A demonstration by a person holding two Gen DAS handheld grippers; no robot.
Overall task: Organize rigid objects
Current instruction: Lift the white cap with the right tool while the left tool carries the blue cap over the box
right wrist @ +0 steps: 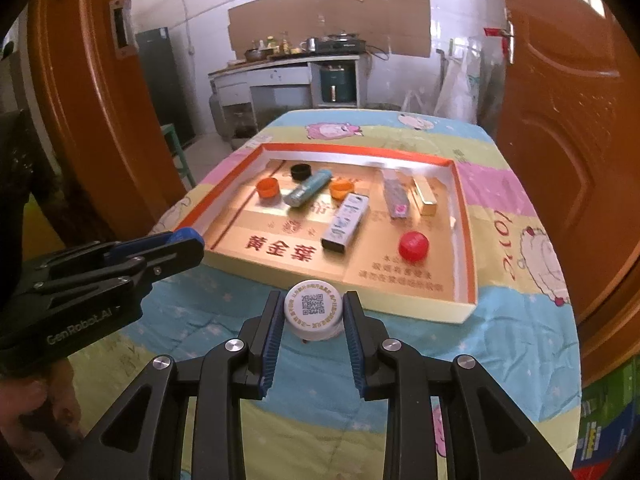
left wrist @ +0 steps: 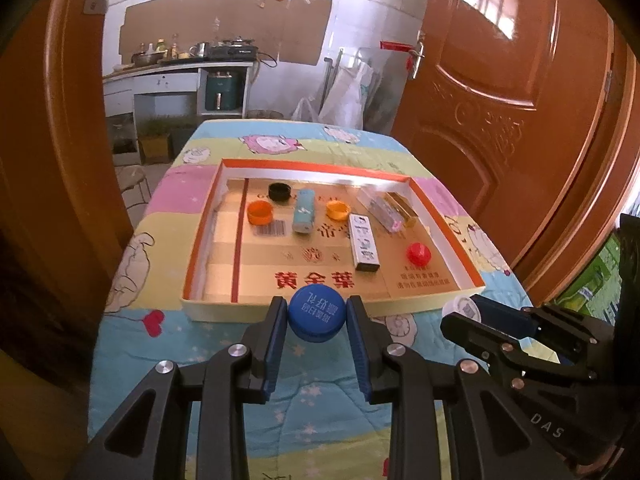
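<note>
Brown wooden doors [left wrist: 488, 92] flank the bench [left wrist: 248, 408] on both sides, and a kitchen counter [right wrist: 288, 64] with pots and bottles stands against the far wall. A quilt with cartoon sheep [right wrist: 536, 256] covers the bench.

Nothing lies on the quilt between the tongs and the near wall of the shallow cardboard tray [left wrist: 224, 310], which sits in the middle of the bench with its long sides running toward the far edge. In the tray, toward its far wall, are a black cap [left wrist: 279, 192], an orange cap [left wrist: 260, 213] and a second orange cap [left wrist: 337, 210], with a light blue tube [left wrist: 303, 216] lying between the two orange ones. Right of them lies a white and blue box [left wrist: 363, 247], then a clear box [left wrist: 380, 210] and a gold box [left wrist: 402, 206] close by the tray's right wall. A red cap [left wrist: 418, 254] sits alone near the tray's near right corner.

The left tongs [left wrist: 317, 314] point down at a slant over the bench's near edge, narrowed onto a blue bottle cap [left wrist: 316, 314], which is pinched between the pads just short of the tray's near wall. The right tongs [right wrist: 313, 312] are tilted the same way beside them, closed narrowly on a white cap with a QR code [right wrist: 313, 309], likewise just before the tray's near wall. In the right wrist view a hand [right wrist: 28, 420] grips the handle of the left tongs at the lower left.
</note>
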